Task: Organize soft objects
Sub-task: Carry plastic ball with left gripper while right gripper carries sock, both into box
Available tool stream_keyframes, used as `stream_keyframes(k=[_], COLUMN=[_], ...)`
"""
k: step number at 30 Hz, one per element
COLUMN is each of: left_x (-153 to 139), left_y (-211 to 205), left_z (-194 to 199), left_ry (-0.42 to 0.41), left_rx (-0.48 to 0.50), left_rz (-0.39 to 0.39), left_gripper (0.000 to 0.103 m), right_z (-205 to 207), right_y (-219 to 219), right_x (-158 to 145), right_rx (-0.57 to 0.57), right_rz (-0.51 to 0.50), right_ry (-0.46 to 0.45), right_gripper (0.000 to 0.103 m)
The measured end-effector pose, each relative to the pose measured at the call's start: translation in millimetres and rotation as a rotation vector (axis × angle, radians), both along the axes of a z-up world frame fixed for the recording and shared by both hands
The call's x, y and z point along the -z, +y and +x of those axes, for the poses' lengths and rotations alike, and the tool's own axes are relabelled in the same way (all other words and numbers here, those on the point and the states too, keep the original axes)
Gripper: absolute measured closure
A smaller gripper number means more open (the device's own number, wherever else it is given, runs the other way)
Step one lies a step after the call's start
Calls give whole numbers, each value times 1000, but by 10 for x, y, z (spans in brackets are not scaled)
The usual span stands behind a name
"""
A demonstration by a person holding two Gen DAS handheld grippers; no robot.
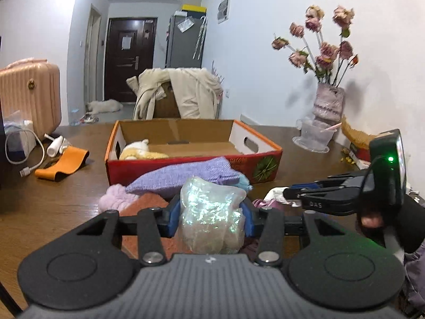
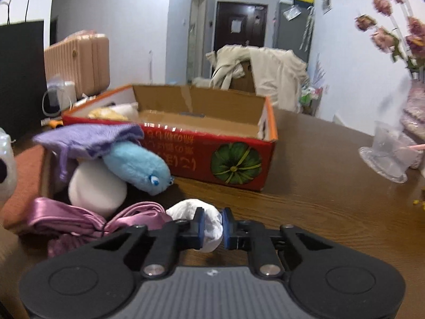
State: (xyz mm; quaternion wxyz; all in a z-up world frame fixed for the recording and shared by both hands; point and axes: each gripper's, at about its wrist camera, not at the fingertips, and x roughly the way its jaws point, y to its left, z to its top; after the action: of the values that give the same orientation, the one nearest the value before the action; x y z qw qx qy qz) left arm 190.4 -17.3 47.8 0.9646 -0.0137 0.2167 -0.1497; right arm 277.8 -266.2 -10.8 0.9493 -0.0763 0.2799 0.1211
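Observation:
My left gripper (image 1: 209, 219) is shut on an iridescent shiny soft pouch (image 1: 209, 212), held above the pile. My right gripper (image 2: 212, 226) is shut on a white cloth (image 2: 209, 223) low over the table; it also shows in the left wrist view (image 1: 288, 192). The red cardboard box (image 1: 191, 163) stands open ahead with a yellow-white plush (image 1: 138, 151) in its left end. In front of the box lie a purple knit cloth (image 2: 87, 137), a blue plush (image 2: 138, 168), a white soft ball (image 2: 97, 186) and a pink satin cloth (image 2: 79, 220).
The brown wooden table (image 2: 332, 199) carries a vase of dried roses (image 1: 328, 101), a clear plastic cup (image 2: 387, 154), an orange strap (image 1: 62, 163), and a white cable (image 1: 32, 159). A pink suitcase (image 1: 29, 95) stands at left. A chair draped with a cream coat (image 1: 180, 93) stands behind the box.

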Motion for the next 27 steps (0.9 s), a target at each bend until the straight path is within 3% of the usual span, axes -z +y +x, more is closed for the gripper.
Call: stream_keyframes(k=[8,13,17,20,23,27], left_x=[-143,-484,-680,-631,-423,-26], left_y=[165,333,461,532,563,537], left_z=[-131,431,1346,2142,2779,3404], left_ry=[-52,-101,-58,33,115,190], left_rx=[4,-68,-115,-160,-167,-198], left_rz=[-11,-24,-31,-32,-8,101], left_gripper=[57,57,57,56,54,54], right_z=[-377,-104,606,1388,2243,3057], right_y=[18,254,469,683,896,1216], right_x=[-399,-816,-1109,-1175,-1064,-725], right_rx=[-36,-157,-233,-236,-205,-169], right_rz=[53,48,66,103,159,157], right_ry=[-90,-143,-120,-28,124,247], right_gripper=[90,90,90,89,88,88])
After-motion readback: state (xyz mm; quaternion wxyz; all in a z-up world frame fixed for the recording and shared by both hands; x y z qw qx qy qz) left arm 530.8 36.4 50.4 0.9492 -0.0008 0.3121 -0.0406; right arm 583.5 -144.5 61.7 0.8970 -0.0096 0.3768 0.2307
